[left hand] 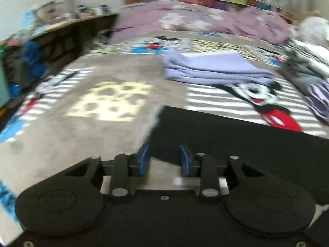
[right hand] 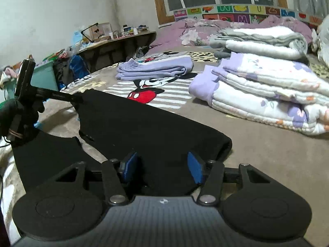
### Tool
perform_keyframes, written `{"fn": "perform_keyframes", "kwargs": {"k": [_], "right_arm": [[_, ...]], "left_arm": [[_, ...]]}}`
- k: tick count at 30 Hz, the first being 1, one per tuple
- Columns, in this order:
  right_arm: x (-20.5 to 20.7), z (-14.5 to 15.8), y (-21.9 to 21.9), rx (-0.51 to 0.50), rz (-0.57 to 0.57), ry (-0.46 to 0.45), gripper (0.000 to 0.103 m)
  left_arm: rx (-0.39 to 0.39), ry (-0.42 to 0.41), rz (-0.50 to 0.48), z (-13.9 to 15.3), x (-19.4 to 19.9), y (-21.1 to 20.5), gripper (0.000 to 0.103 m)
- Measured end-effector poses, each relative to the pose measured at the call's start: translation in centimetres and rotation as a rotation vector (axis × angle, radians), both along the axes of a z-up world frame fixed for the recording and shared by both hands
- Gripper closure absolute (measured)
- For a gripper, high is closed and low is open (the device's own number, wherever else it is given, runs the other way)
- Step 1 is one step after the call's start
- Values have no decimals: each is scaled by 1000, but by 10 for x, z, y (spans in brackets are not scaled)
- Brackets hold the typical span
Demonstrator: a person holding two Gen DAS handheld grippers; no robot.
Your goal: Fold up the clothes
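Observation:
A black garment [right hand: 148, 129] lies spread flat on the bed's cartoon-print blanket [right hand: 257, 150]; it also shows in the left wrist view [left hand: 236, 142]. My left gripper [left hand: 164, 154] is open, its blue pads [left hand: 144, 156] straddling the garment's left corner edge just above the blanket. My right gripper [right hand: 162, 164] is open, its pads [right hand: 195, 168] low over the garment's near right part, next to its folded edge. The left gripper's body [right hand: 24, 94] shows at the left of the right wrist view, by the garment's far corner.
A folded lavender garment [left hand: 218, 70] [right hand: 156, 68] lies further up the bed. Stacked folded quilts [right hand: 273, 86] sit at the right. A purple duvet [left hand: 205, 20] lies at the head under a window. A cluttered low desk [right hand: 115, 41] stands left.

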State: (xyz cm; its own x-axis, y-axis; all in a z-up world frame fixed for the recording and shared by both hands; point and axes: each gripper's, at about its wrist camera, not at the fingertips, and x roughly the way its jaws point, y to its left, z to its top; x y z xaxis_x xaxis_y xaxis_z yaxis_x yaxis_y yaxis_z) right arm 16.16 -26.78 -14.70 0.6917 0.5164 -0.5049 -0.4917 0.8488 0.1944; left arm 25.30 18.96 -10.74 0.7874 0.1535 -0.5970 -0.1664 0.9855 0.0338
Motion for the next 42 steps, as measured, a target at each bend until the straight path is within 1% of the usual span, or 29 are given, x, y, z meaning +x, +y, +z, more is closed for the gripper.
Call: {"fn": "perform_keyframes", "kwargs": {"k": [2, 5, 8, 9, 10, 11, 13, 16, 17, 20, 21, 25, 28, 32, 34, 37, 39, 40, 42], "right_arm": [[-6, 2, 1, -16, -3, -19, 46], [-17, 10, -3, -2, -9, -55, 43], [-30, 20, -7, -2, -12, -101, 43], [-35, 22, -8, -9, -14, -111, 43], [-40, 24, -9, -16, -12, -119, 43], [-46, 26, -9, -25, -3, -126, 43], [-59, 30, -8, -44, 14, -142, 44], [-77, 39, -5, -80, 59, -178, 44], [-84, 42, -2, -99, 80, -196, 44], [-107, 45, 7, -170, 136, -242, 44], [-116, 44, 10, -201, 156, -251, 44], [-151, 33, 20, -352, 227, -297, 44], [-165, 24, 29, -462, 242, -350, 43], [-172, 11, 37, -573, 248, -389, 44], [-172, 3, 38, -624, 253, -399, 44], [-170, -6, 41, -694, 253, -429, 44], [-169, -9, 44, -730, 256, -481, 44], [-170, -11, 46, -749, 271, -517, 44], [-170, -17, 47, -773, 337, -536, 45]], "left_arm": [[-16, -22, 65, 8, -10, 10, 72], [-45, -58, 138, 23, -34, 21, 72], [-32, -84, 191, 33, -68, 28, 72], [-29, -87, 205, 34, -83, 31, 70], [-26, -90, 219, 36, -97, 35, 65], [-24, -92, 233, 37, -111, 39, 61], [-18, -97, 261, 40, -140, 46, 60], [47, -61, 247, 37, -176, 47, 60], [83, -56, 209, 36, -187, 43, 60], [232, -15, 58, 32, -205, 22, 58], [304, -11, -9, 29, -211, 11, 56], [523, -9, -241, 6, -233, -25, 51], [666, 22, -331, -17, -239, -38, 50], [859, 55, -361, -44, -239, -42, 50], [920, 61, -380, -54, -239, -42, 50], [967, 35, -402, -62, -238, -40, 51], [989, 21, -416, -63, -238, -39, 51], [999, 14, -423, -64, -239, -39, 53], [1012, 7, -433, -64, -237, -38, 53]]}}
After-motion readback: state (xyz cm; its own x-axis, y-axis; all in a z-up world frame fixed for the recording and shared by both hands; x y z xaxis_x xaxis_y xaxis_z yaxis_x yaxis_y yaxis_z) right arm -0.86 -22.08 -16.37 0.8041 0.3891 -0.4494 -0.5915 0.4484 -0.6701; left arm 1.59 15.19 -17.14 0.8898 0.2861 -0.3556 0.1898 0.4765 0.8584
